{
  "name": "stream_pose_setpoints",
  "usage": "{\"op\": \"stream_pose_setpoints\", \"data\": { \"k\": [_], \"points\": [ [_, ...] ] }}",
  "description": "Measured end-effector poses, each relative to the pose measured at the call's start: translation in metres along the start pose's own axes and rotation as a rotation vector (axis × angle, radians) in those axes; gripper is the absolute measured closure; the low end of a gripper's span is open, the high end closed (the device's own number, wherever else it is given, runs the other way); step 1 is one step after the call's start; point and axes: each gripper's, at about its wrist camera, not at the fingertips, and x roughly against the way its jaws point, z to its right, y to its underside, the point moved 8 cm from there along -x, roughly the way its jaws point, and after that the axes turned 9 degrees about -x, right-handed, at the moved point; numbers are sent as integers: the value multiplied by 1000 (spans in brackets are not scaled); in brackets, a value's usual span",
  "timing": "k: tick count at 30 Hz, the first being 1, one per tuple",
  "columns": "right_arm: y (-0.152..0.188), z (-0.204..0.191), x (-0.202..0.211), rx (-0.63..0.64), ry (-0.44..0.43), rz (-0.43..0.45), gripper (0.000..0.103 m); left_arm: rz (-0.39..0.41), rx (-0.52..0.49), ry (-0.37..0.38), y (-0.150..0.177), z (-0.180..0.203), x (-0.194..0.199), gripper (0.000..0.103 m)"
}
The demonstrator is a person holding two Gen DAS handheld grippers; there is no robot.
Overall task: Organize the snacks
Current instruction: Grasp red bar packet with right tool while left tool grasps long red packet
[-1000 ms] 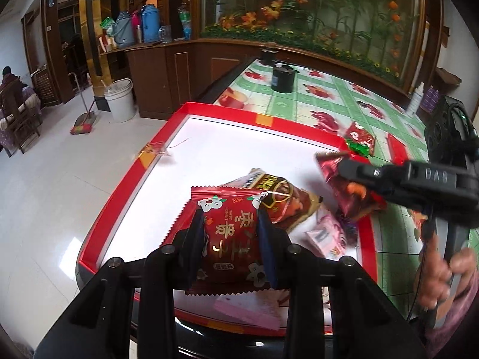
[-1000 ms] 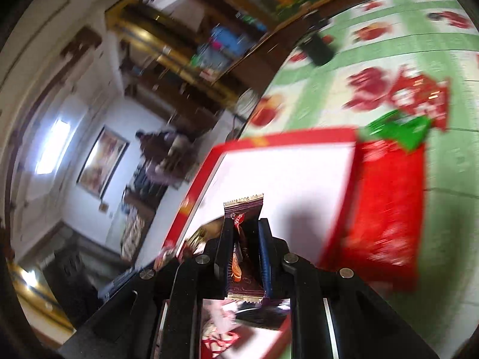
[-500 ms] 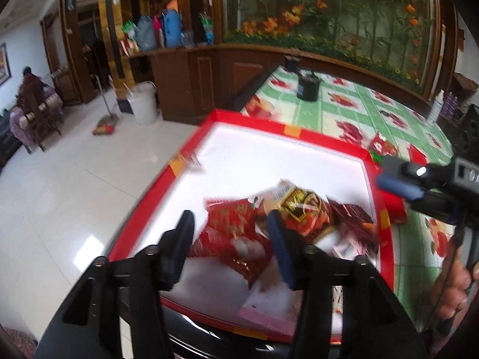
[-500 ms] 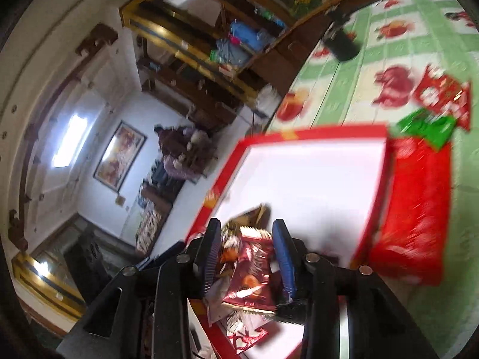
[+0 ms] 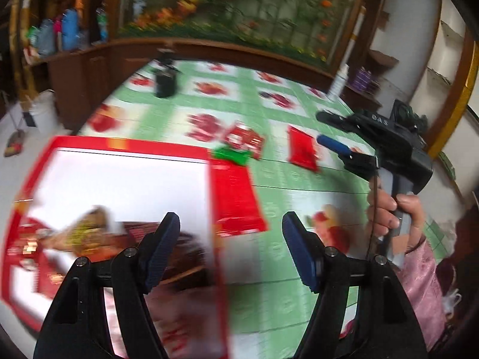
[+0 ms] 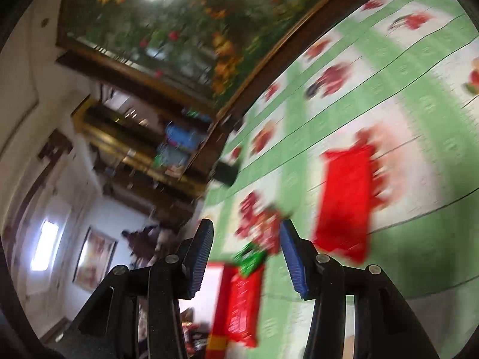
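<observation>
A red-rimmed white tray (image 5: 125, 145) lies at the left and holds several snack packets (image 5: 89, 236), blurred. My left gripper (image 5: 230, 251) is open and empty above the tray's right rim. On the green tablecloth lie a long red packet (image 5: 236, 194) beside the tray, a red-and-green packet (image 5: 242, 143) and another red packet (image 5: 302, 149). My right gripper (image 5: 332, 133) is open and empty over the cloth at the right. In the right wrist view it (image 6: 247, 257) hangs open above the red-and-green packet (image 6: 260, 233), with the long red packet (image 6: 242, 302) below and another red packet (image 6: 344, 200) to the right.
A black container (image 5: 166, 82) stands at the far end of the table. A wooden counter with bottles and a planter of flowers runs behind. The table's left edge drops to a tiled floor with a white bucket (image 5: 42, 113).
Both grippers opened and dropped their packets into the tray. Both then swung right, off the tray and over the tablecloth.
</observation>
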Motion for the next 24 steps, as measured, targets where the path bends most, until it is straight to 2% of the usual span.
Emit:
{"op": "stream_pose_setpoints", "data": {
  "k": [3, 5, 14, 21, 24],
  "points": [
    [-17, 12, 11, -2, 25, 35, 54, -41, -32, -11, -2, 18, -23, 33],
    [-23, 14, 12, 0, 38, 44, 54, -73, -39, 9, -4, 28, -42, 33],
    [-32, 8, 15, 14, 31, 41, 54, -165, 6, 14, -7, 23, -85, 33],
    [-34, 8, 10, 19, 41, 31, 54, -173, 18, 14, -20, 16, -96, 33],
    [-37, 10, 6, 21, 53, 29, 54, -186, 22, 58, -26, 17, -104, 32]
  ]
}}
